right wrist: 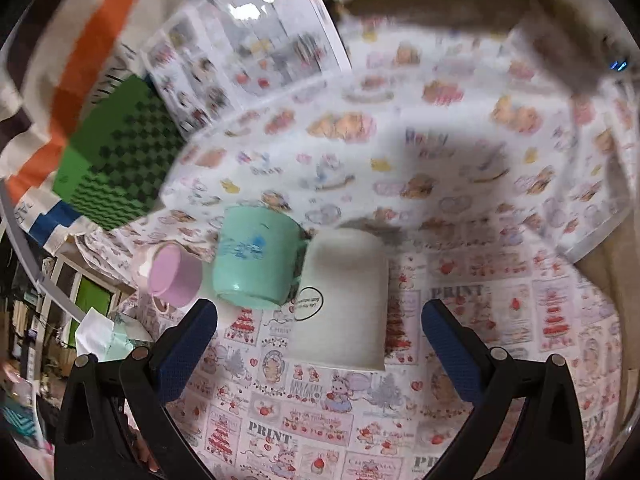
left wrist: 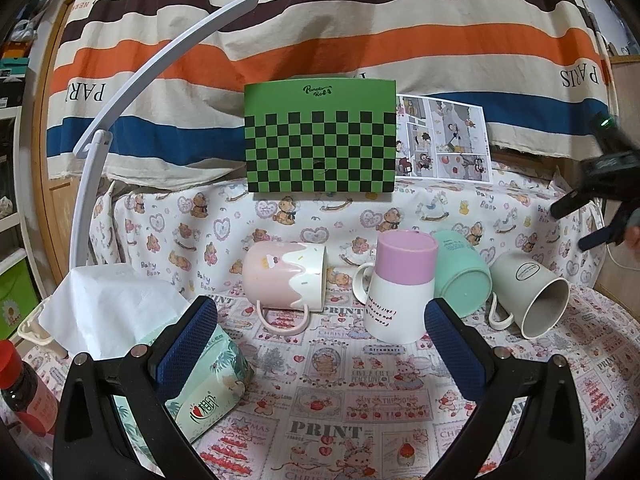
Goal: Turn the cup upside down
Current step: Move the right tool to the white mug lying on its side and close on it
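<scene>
Now my right claw [right wrist: 320, 332] hangs wide open and empty above the grey cup [right wrist: 344, 300], lying sideways beside the mint cup [right wrist: 256, 256]; I should straddle its body squarely, then close.

You see green checkered box [left wrist: 320, 138] upright at back, comic sheet [left wrist: 444, 140] leaning just beside it. Striped cloth [left wrist: 320, 20] hangs behind. Tissue pack [left wrist: 208, 376] lies front left, near red-capped bottle [left wrist: 20, 392]. White curved stand [left wrist: 132, 92] rises at left.
</scene>
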Motion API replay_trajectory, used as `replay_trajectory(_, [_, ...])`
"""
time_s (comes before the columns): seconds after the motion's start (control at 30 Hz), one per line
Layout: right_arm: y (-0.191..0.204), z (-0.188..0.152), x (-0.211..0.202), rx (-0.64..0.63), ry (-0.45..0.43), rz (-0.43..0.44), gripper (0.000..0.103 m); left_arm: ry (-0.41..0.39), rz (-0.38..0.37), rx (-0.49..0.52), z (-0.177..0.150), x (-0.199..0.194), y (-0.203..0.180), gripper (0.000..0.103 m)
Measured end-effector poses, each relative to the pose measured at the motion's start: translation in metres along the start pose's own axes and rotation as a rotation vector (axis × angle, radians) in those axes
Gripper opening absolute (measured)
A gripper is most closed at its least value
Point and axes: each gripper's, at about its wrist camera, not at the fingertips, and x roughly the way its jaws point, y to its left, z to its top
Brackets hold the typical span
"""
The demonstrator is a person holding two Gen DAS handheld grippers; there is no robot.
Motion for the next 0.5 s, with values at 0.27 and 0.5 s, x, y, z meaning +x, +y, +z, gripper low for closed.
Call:
replay_trajectory(0.27, [-0.008, 0.004, 0.066, 0.025, 0.104, -0.057, 0.093, 0.006, -0.001, 0.008, 0.0, 0.001, -0.003, 0.103])
replay_trajectory(0.5, [-0.007, 0.005, 0.094, 0.016, 0.153, -0.072, 0.084, -0.003, 0.016, -0.007, 0.0, -0.001, 0.001, 0.103])
